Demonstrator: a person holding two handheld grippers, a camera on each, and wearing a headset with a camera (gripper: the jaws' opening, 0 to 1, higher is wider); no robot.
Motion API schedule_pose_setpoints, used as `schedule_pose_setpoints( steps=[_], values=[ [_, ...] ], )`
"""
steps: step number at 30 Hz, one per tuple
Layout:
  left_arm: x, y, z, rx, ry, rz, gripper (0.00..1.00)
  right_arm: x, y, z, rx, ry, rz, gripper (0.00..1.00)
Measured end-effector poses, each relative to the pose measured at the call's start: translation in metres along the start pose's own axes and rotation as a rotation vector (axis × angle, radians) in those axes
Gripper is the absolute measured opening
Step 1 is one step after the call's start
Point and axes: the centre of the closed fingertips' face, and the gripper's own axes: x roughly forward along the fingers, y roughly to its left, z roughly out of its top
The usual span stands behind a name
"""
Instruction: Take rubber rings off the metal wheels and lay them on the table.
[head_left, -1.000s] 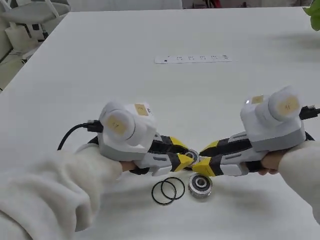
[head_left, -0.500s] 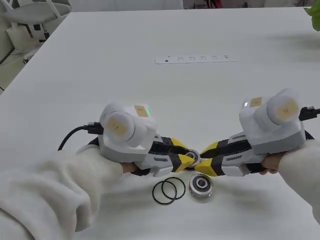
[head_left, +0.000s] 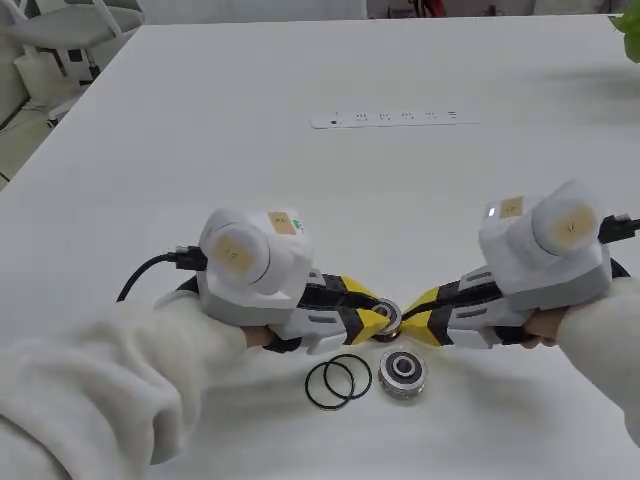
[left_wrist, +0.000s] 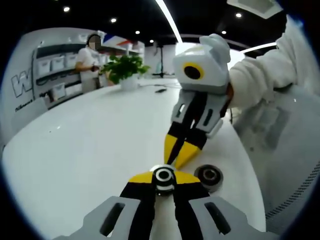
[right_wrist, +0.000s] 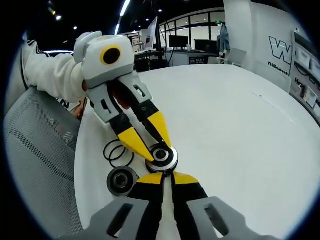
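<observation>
My left gripper (head_left: 378, 318) comes in from the left and is shut on a small metal wheel (head_left: 388, 316), held just above the table. The wheel's black rubber rim (right_wrist: 164, 157) faces my right gripper (right_wrist: 163, 175), whose jaws are shut on that rim's near edge. In the left gripper view the same wheel (left_wrist: 164, 176) sits between my own yellow tips, and the right gripper's tips touch it from above. A second wheel (head_left: 402, 370), bare metal, lies flat on the table below the grippers. Two loose rubber rings (head_left: 337, 380) overlap just left of it.
A white power strip (head_left: 395, 118) lies farther back on the white table (head_left: 300, 170). The left gripper's black cable (head_left: 150, 265) trails off to the left. A potted plant (left_wrist: 125, 67) stands at the far end, with a person (left_wrist: 89, 55) by shelves beyond.
</observation>
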Motion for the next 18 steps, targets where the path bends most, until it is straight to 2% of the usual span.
schedule_pose_setpoints(
  steps=[4,5,11,18],
  values=[
    [0.0,0.0,0.0,0.001,-0.002,0.002,0.14,0.0,-0.002,0.0,0.016,0.005,-0.012,0.0],
    [0.0,0.0,0.0,0.002,-0.002,0.002,0.14,-0.001,-0.006,0.0,0.016,0.006,-0.03,0.0],
    [0.0,0.0,0.0,0.02,-0.002,0.007,0.14,-0.001,-0.004,0.0,0.048,0.01,-0.022,0.0],
    [-0.001,0.0,0.0,0.026,0.0,0.008,0.14,-0.005,-0.011,0.002,0.168,-0.011,-0.021,0.0]
  ],
)
